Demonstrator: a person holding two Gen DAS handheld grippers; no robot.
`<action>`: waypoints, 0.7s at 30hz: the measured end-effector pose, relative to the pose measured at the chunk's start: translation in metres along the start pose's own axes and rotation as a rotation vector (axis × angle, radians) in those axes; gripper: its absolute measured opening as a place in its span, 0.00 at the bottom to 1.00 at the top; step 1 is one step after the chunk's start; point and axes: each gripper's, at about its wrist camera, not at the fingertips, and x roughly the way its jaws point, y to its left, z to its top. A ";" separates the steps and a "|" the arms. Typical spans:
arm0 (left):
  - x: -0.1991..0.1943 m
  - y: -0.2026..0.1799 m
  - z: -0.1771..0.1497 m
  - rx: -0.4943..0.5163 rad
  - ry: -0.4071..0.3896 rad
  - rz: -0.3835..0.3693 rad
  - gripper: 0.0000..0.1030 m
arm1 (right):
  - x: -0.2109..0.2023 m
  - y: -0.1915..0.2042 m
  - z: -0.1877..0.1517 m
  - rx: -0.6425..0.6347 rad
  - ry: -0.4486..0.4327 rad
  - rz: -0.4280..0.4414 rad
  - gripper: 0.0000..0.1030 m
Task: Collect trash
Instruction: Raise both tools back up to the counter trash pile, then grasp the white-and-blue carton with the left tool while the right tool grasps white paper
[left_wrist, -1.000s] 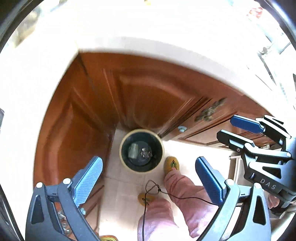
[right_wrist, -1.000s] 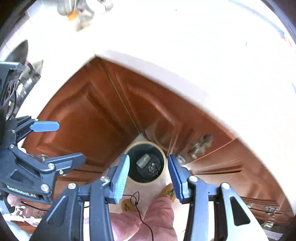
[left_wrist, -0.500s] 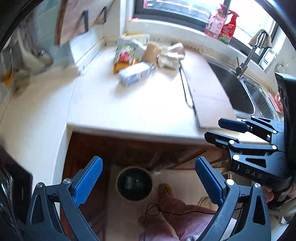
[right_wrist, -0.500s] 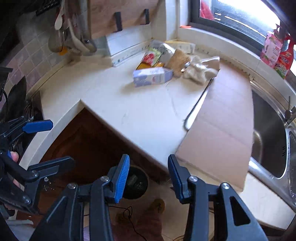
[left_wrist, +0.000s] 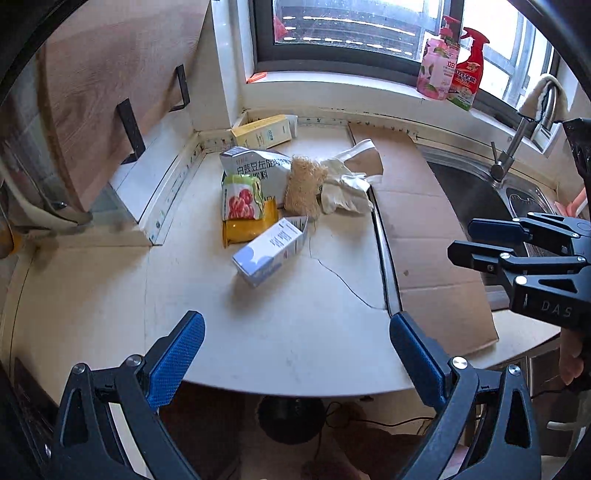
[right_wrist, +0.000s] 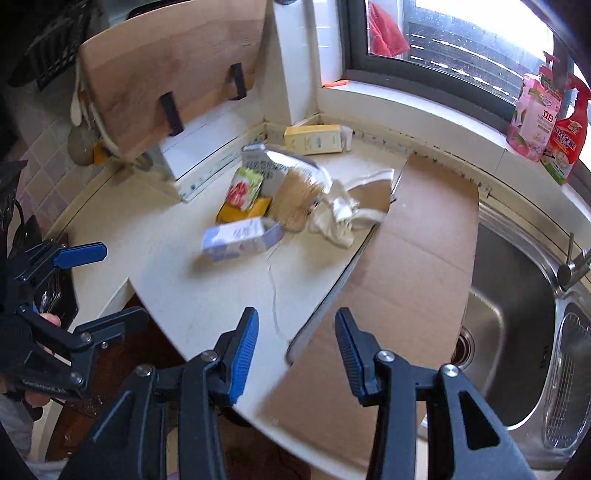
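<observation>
Looking along the left hand-held gripper (left_wrist: 295, 339), its blue-padded jaws stand wide apart and hold nothing above the near edge of the pale worktop (left_wrist: 280, 325). A pile of trash lies toward the back corner: a pale blue carton (left_wrist: 269, 251) on its side nearest the camera, a yellow packet with a red fruit picture (left_wrist: 245, 212) behind it, a grey-white drink pouch (left_wrist: 255, 168), a tan fibrous scrubber (left_wrist: 304, 186), a crumpled white cloth (left_wrist: 347, 184) and a yellow box (left_wrist: 264, 136) against the wall. Flat cardboard (left_wrist: 432, 251) covers the worktop beside the sink (left_wrist: 476, 199); the right hand-held gripper (left_wrist: 476, 242) shows at the right edge, and a dark round bin (left_wrist: 290, 419) sits on the floor below the worktop edge. From the right wrist view, the right hand-held gripper (right_wrist: 295, 354) is likewise open and empty over the seam between worktop (right_wrist: 221, 295) and cardboard (right_wrist: 413, 258), with the blue carton (right_wrist: 240, 238), scrubber (right_wrist: 295, 201) and cloth (right_wrist: 343, 214) beyond, and the left hand-held gripper (right_wrist: 99, 284) at the left edge.
</observation>
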 end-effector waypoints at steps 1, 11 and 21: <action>0.008 0.002 0.009 0.002 0.004 0.008 0.97 | 0.005 -0.007 0.007 0.009 0.003 0.002 0.42; 0.101 0.033 0.051 0.010 0.156 0.007 0.97 | 0.084 -0.064 0.060 0.126 0.069 0.093 0.42; 0.161 0.040 0.062 0.079 0.269 0.008 0.95 | 0.148 -0.084 0.075 0.219 0.159 0.166 0.42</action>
